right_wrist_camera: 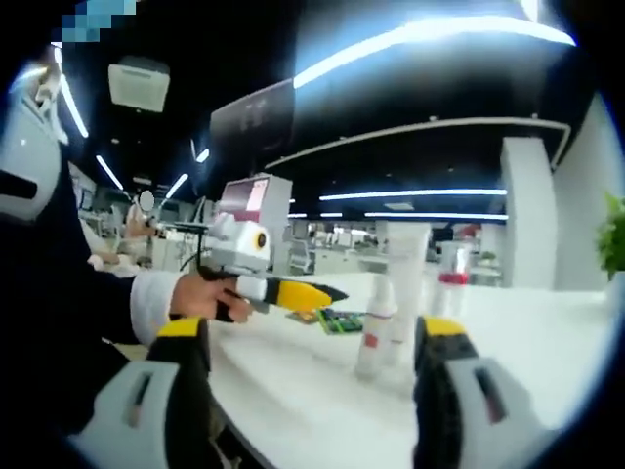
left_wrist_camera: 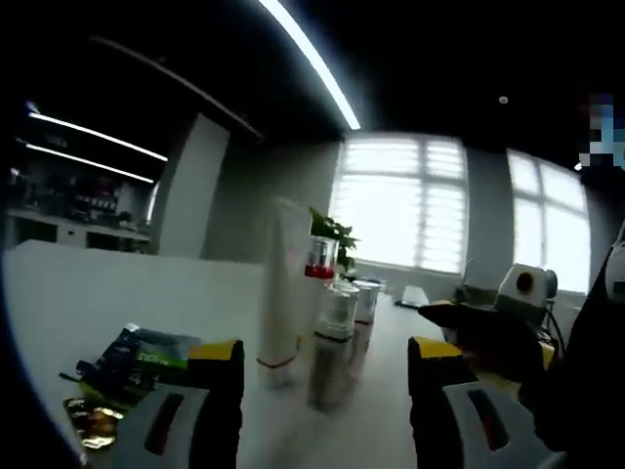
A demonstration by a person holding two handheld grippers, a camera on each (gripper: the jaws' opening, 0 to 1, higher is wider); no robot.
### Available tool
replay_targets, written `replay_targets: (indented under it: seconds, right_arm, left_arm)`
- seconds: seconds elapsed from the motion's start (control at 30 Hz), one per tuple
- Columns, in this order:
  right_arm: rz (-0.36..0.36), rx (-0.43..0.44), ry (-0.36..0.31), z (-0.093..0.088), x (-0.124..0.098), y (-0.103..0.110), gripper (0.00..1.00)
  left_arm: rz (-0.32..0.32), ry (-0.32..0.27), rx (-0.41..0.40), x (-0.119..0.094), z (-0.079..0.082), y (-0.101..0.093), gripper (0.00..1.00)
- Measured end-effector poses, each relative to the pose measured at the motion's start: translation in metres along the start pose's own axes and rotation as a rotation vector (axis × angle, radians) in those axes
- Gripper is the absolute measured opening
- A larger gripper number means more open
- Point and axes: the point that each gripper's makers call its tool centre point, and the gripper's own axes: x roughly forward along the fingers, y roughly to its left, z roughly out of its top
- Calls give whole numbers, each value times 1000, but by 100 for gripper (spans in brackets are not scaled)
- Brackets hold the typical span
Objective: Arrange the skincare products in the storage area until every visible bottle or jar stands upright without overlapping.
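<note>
Standing upright on the white table in the left gripper view are a tall white tube, a clear bottle with a red band and two clear jars. My left gripper is open just short of them, holding nothing. The right gripper comes in from the right. In the right gripper view, the tall tube, a small white bottle and the red-banded bottle stand ahead. My right gripper is open and holds nothing. The left gripper is held by a hand.
Green and dark sachets and a gold one lie flat at the left of the table; the green sachets also lie behind the small bottle. A potted plant stands behind the bottles. A dark sleeve fills the left.
</note>
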Motion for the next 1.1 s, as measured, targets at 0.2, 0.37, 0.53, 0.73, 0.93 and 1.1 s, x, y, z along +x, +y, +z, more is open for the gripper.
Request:
replay_targets:
  seconds: [0.2, 0.37, 0.53, 0.73, 0.93, 1.1]
  right_arm:
    - [47, -24, 13, 1, 15, 11, 81]
    - [69, -38, 23, 2, 25, 15, 78]
    - [90, -46, 53, -2, 37, 23, 76]
    - [121, -62, 84, -5, 52, 36, 76]
    - [121, -44, 113, -11, 65, 43, 75]
    - [130, -63, 156, -19, 78, 52, 73]
  left_arm:
    - [66, 20, 41, -22, -8, 3, 77]
    - [137, 29, 46, -40, -10, 15, 88]
    - [195, 29, 70, -60, -5, 25, 97]
    - [220, 20, 32, -86, -4, 25, 99]
    - [255, 54, 96, -110, -8, 19, 99]
    - [268, 59, 143, -131, -3, 23, 96]
